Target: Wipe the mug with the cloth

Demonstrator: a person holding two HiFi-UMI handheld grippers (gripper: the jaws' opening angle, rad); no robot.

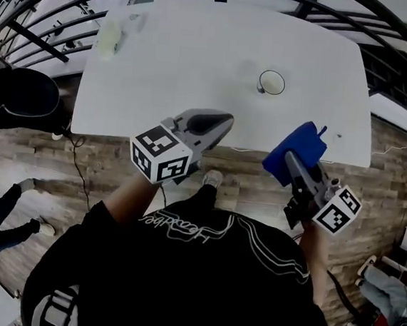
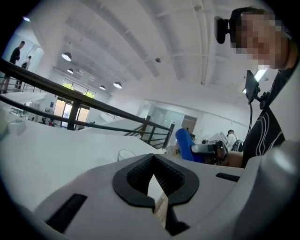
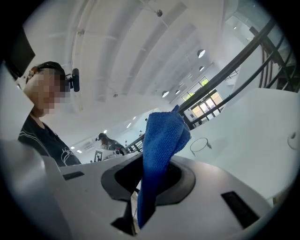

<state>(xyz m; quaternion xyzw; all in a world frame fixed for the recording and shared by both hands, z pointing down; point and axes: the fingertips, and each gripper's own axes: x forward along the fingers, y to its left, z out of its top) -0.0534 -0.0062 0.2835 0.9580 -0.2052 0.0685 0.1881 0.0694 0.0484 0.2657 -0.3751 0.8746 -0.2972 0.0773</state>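
Note:
A clear glass mug (image 1: 271, 82) stands upright on the white table (image 1: 196, 86), right of its middle. My left gripper (image 1: 224, 119) hovers at the table's front edge, shut with nothing between its jaws; the left gripper view shows the mug (image 2: 125, 155) ahead of it. My right gripper (image 1: 291, 158) is off the table's front right edge, shut on a folded blue cloth (image 1: 297, 150). In the right gripper view the cloth (image 3: 161, 140) sticks up from the jaws, with the mug (image 3: 200, 145) beyond it. Neither gripper touches the mug.
A pale object (image 1: 108, 38) lies at the table's far left corner. A black metal railing (image 1: 50, 43) curves round the far sides of the table. Wooden floor (image 1: 103, 163) lies below the front edge, and a person's legs (image 1: 5, 218) show at left.

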